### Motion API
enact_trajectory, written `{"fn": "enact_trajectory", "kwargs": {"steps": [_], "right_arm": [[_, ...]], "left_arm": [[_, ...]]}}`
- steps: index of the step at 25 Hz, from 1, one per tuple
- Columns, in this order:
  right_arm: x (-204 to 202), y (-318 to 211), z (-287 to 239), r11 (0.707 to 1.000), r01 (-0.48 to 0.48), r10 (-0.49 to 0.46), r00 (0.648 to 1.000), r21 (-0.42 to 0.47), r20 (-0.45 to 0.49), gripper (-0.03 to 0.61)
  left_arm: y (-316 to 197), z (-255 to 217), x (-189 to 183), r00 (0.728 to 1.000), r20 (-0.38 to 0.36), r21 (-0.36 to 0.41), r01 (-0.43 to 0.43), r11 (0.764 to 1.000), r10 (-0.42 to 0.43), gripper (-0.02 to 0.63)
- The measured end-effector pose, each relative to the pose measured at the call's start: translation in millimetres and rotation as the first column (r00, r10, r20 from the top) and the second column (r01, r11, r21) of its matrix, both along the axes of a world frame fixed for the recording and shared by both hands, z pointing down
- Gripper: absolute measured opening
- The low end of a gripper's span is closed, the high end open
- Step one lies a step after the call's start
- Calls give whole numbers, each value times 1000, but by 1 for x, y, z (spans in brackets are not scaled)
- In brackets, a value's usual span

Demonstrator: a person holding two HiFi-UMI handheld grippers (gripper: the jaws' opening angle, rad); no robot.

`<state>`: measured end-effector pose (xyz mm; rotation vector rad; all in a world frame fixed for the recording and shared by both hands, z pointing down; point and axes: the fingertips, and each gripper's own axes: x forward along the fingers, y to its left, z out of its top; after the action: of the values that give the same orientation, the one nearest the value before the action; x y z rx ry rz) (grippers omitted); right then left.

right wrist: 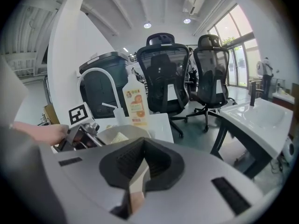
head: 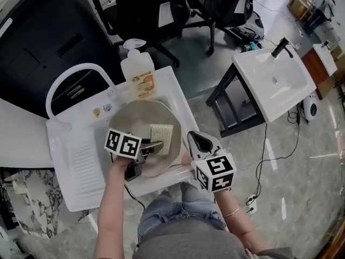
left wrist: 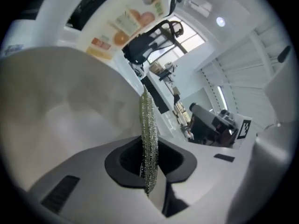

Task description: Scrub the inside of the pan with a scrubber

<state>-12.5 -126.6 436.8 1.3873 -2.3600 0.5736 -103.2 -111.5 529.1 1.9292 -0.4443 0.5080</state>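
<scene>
I'm watching a person working at a white sink [head: 180, 99], with the pan [head: 135, 120] lying in its basin. The left gripper [head: 153, 146] is reaching over the pan's near edge. Its jaws are pinching one edge of the scrubber [head: 161, 138], so the pad is lying flat on the pan's floor, ready to be dragged across it. From the left gripper [left wrist: 149, 171] itself, the scrubber [left wrist: 148, 125] is showing edge-on as a thin glittering strip, with the pan [left wrist: 60, 106] curving away beside it.

The right gripper [head: 200, 142] is sitting just right of the pan, its jaws drawn together on a pale strip [right wrist: 137, 183]. I'm guessing that is the pan's handle, held to stop the pan sliding, though the angle makes it hard to confirm. A soap bottle [head: 141, 74] is standing on the sink beyond the pan.
</scene>
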Motion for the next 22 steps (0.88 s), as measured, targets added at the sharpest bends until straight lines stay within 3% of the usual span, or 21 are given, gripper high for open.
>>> {"fn": "enact_trajectory", "kwargs": {"steps": [3,5,9,12,22], "right_arm": [[0,-2,-1,1000,-12,12,1000,-1,7,11],[1,-4,-2,1000,-16,16,1000,0,13,11],[6,-9,0,1000,-30,30,999,-2,16,11],[6,-13,3,999,-32,32,999,-9,14,11],[3,-27,4,1000,-15,15,1000,-18,8,11]], "left_arm": [[1,24,11,994,81,-52,-75,996,79,61],[-4,41,12,980,175,-53,-91,994,99,61],[-25,66,0,917,385,4,-115,993,105,60],[-37,77,-9,863,496,46,-135,990,95,60],[-78,80,-46,740,673,165,-148,975,-2,61]]}}
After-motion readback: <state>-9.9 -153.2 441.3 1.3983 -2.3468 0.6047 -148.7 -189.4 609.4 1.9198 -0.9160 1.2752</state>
